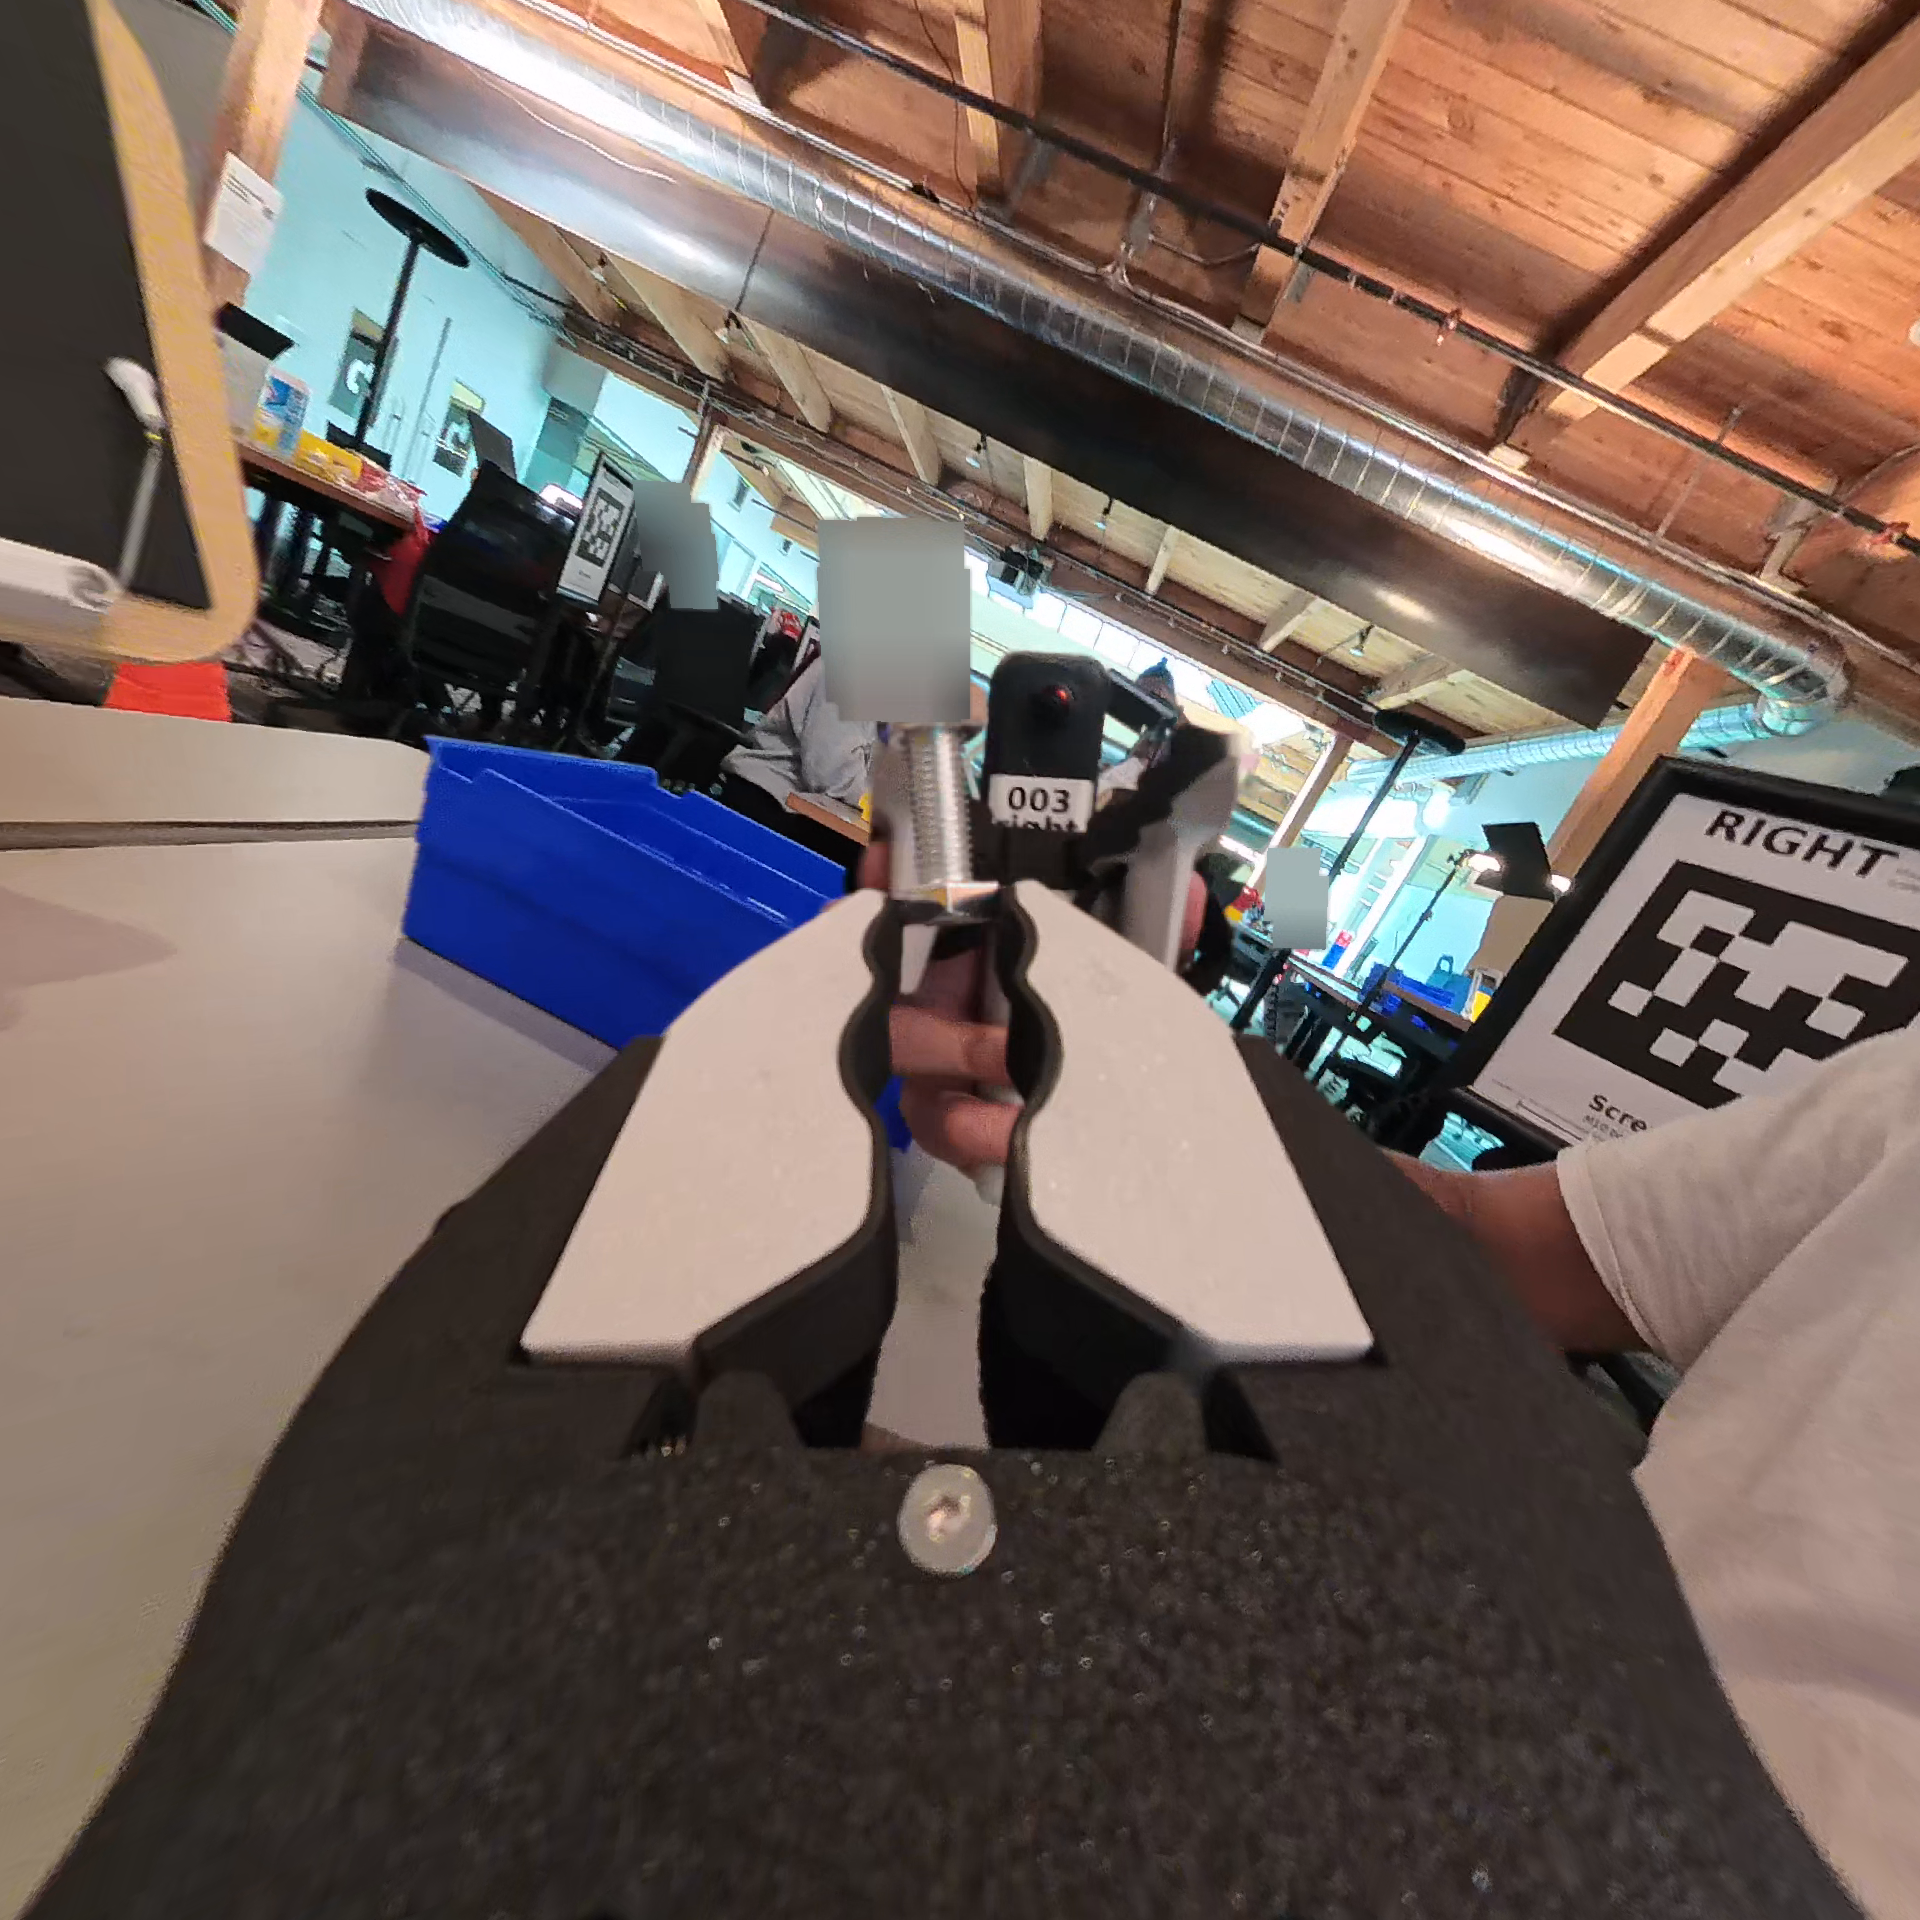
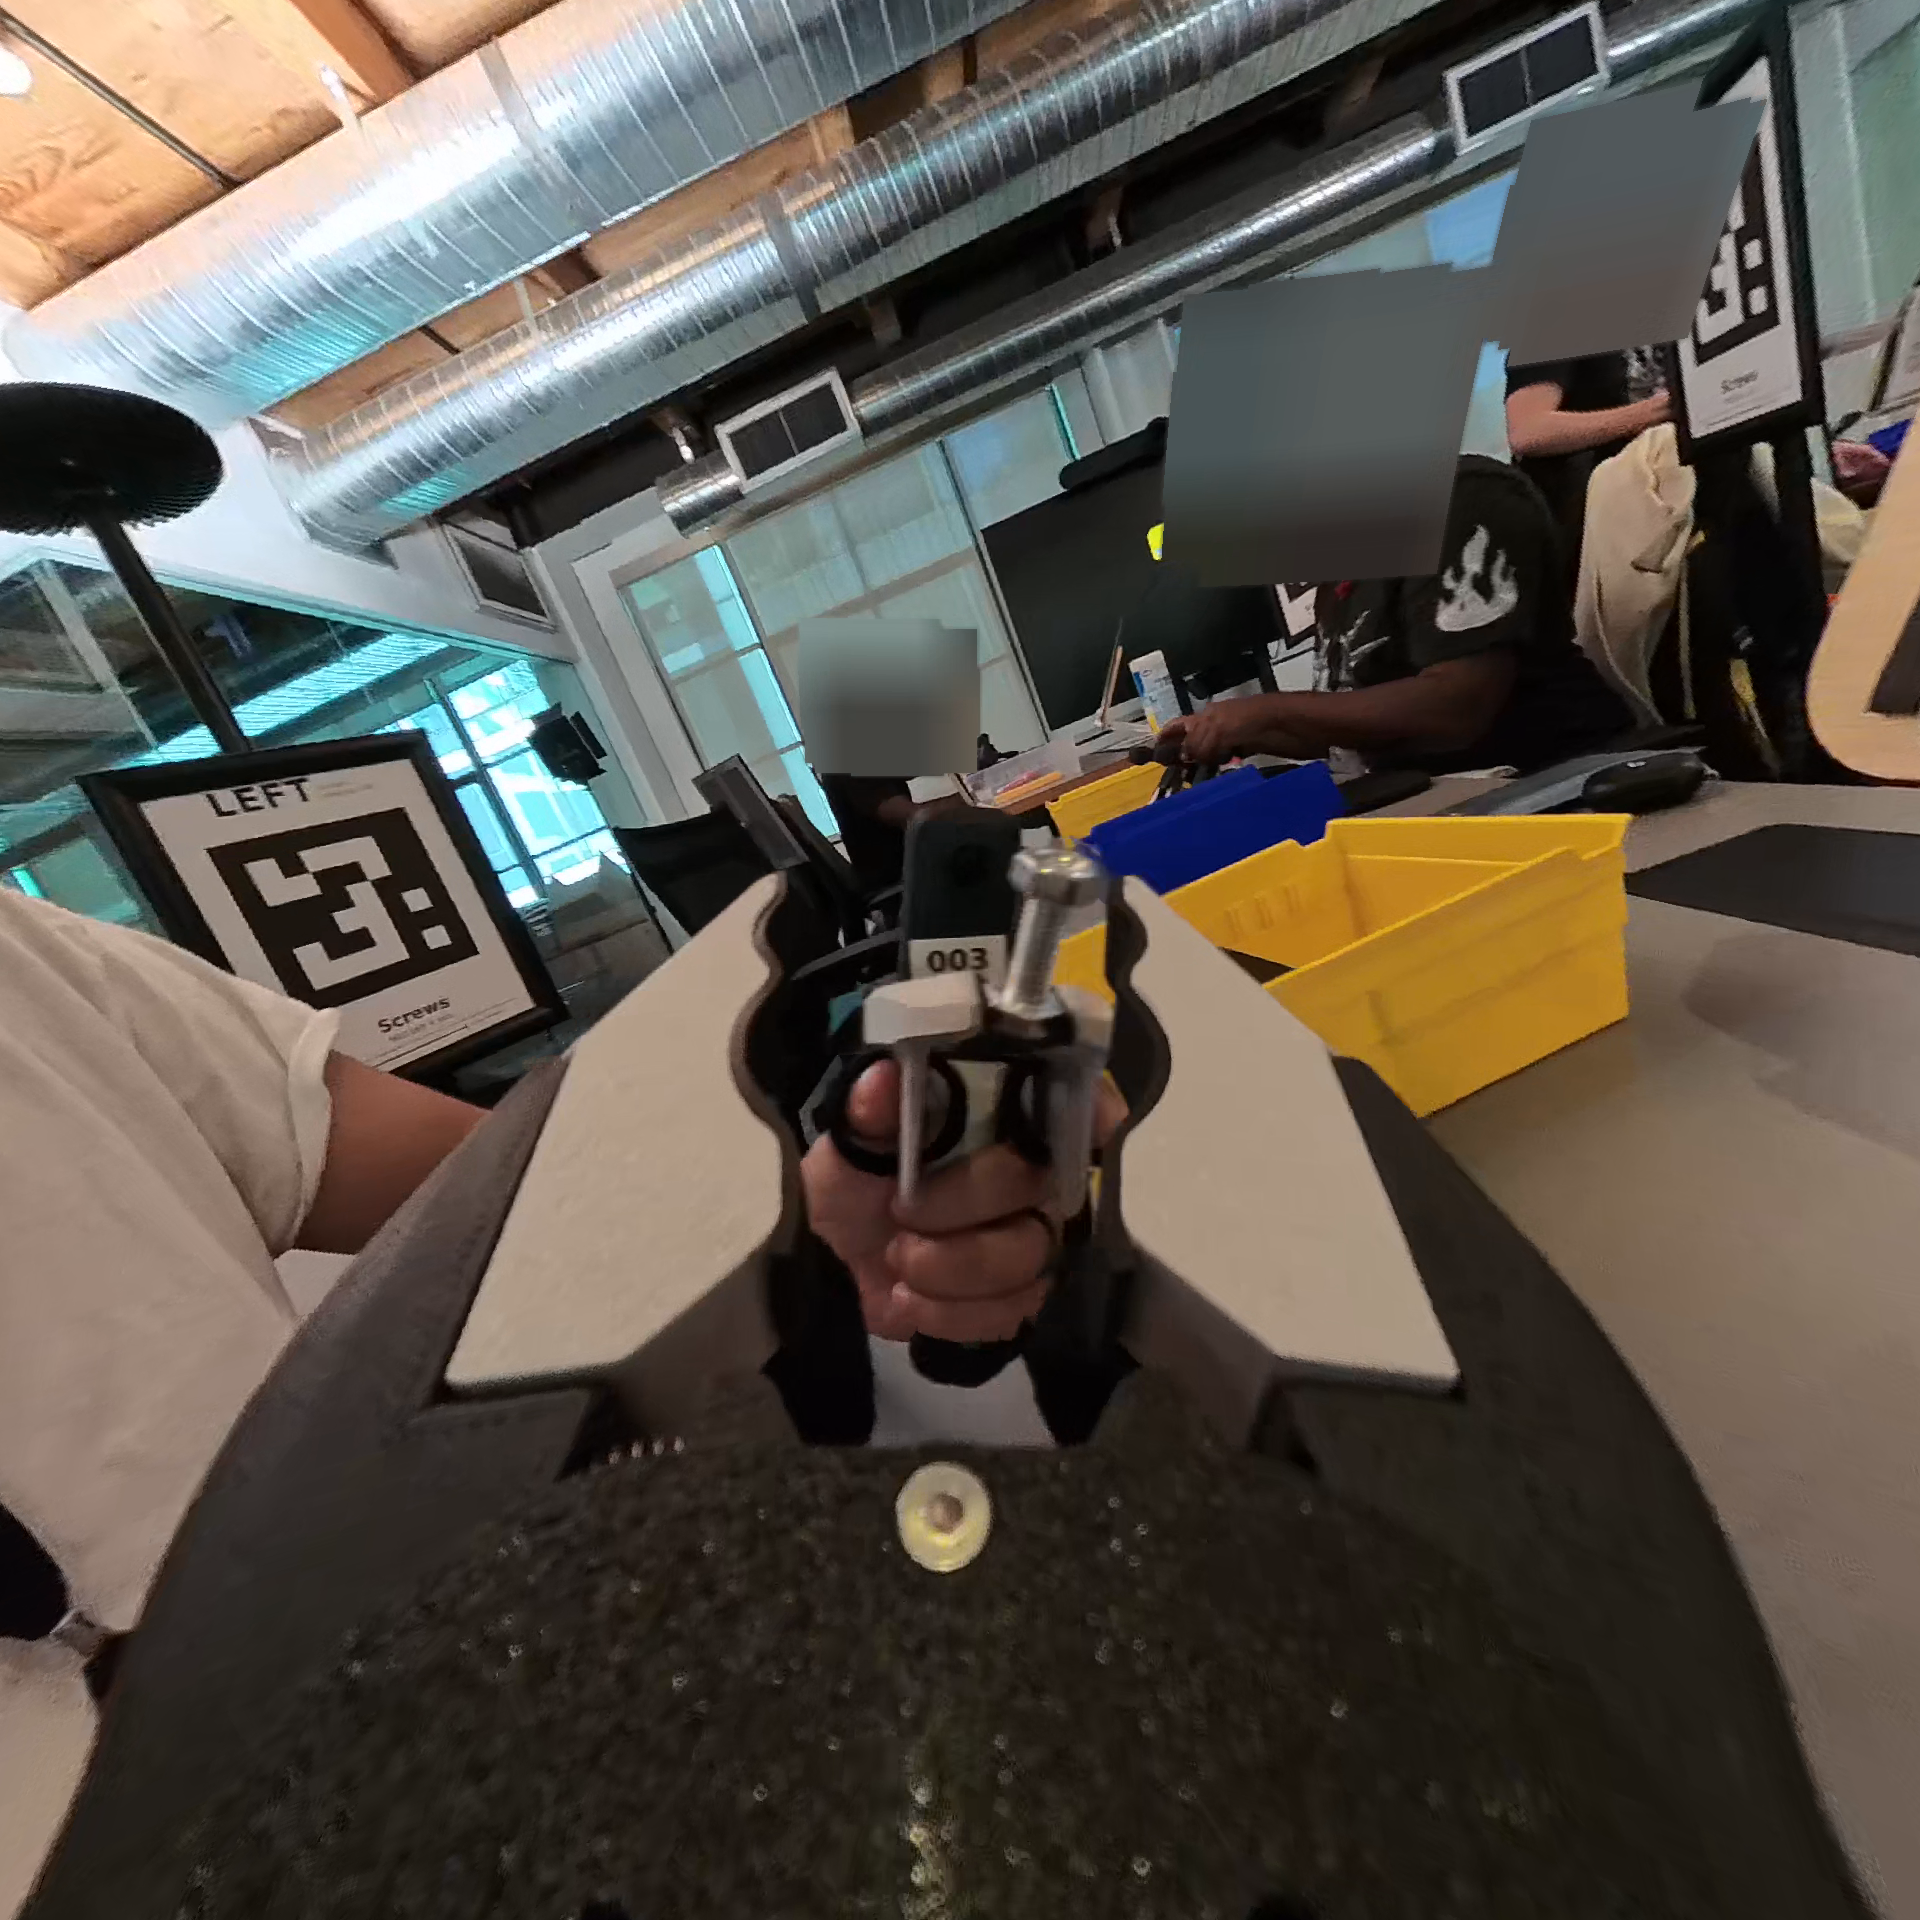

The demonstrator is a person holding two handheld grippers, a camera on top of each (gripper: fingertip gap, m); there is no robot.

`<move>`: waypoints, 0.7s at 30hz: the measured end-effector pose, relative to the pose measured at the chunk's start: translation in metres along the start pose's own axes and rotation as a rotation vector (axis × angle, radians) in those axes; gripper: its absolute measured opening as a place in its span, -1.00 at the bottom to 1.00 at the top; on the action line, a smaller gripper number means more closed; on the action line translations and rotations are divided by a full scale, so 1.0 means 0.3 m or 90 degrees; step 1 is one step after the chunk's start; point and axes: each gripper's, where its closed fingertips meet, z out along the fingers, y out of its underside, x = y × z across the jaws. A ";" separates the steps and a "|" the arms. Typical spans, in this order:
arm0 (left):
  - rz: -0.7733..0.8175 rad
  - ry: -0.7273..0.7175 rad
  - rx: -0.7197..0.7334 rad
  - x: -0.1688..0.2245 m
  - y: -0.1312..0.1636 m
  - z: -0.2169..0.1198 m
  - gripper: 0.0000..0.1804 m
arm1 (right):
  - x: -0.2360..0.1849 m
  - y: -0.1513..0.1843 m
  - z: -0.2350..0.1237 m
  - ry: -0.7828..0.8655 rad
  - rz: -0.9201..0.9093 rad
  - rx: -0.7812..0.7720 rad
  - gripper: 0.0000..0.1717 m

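Left gripper [image 1: 948,914]: clamped on hex head of silver bolt [image 1: 933,821], shank upright above the fingertips. Right gripper [image 2: 945,940]: jaws apart, bracketing the bolt [image 2: 1044,940] without contact. Bolt likely rigid, weighty, slick; threads offer purchase. Behind: blue bin [image 1: 582,883], yellow bin [image 2: 1455,956].
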 end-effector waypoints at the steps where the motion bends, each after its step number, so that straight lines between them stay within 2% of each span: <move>1: 0.003 0.008 -0.009 0.014 0.014 0.009 -0.81 | 0.007 0.010 0.007 0.010 -0.002 -0.005 -0.29; 4: 0.013 0.036 -0.037 0.056 0.053 0.040 -0.81 | -0.003 0.036 0.040 0.010 -0.004 -0.015 -0.18; 6: 0.019 0.042 -0.048 0.065 0.066 0.053 -0.81 | -0.036 0.038 0.056 -0.018 -0.003 -0.011 -0.19; 10: 0.010 0.030 -0.022 0.040 0.027 0.039 -0.81 | -0.039 0.019 0.038 -0.009 -0.023 -0.001 -0.23; 11: 0.011 0.023 -0.013 0.030 0.010 0.030 -0.81 | -0.032 0.010 0.023 -0.005 -0.026 0.004 -0.29; 12: 0.010 0.011 -0.001 0.017 -0.009 0.018 -0.81 | -0.037 -0.001 0.003 -0.019 -0.033 0.013 -0.51; 13: 0.005 0.002 0.011 0.003 -0.027 0.005 -0.81 | -0.048 -0.020 -0.016 -0.037 -0.036 0.030 -0.63; 14: 0.002 -0.003 0.017 -0.007 -0.037 -0.007 -0.81 | -0.043 -0.034 -0.028 -0.035 -0.033 0.041 -0.67; 16: 0.005 -0.010 0.016 -0.014 -0.037 -0.021 -0.81 | -0.018 -0.036 -0.037 -0.017 -0.026 0.035 -0.62; 21: 0.011 0.021 -0.020 0.036 0.021 0.016 -0.81 | 0.022 0.009 -0.006 0.011 0.004 0.014 -0.30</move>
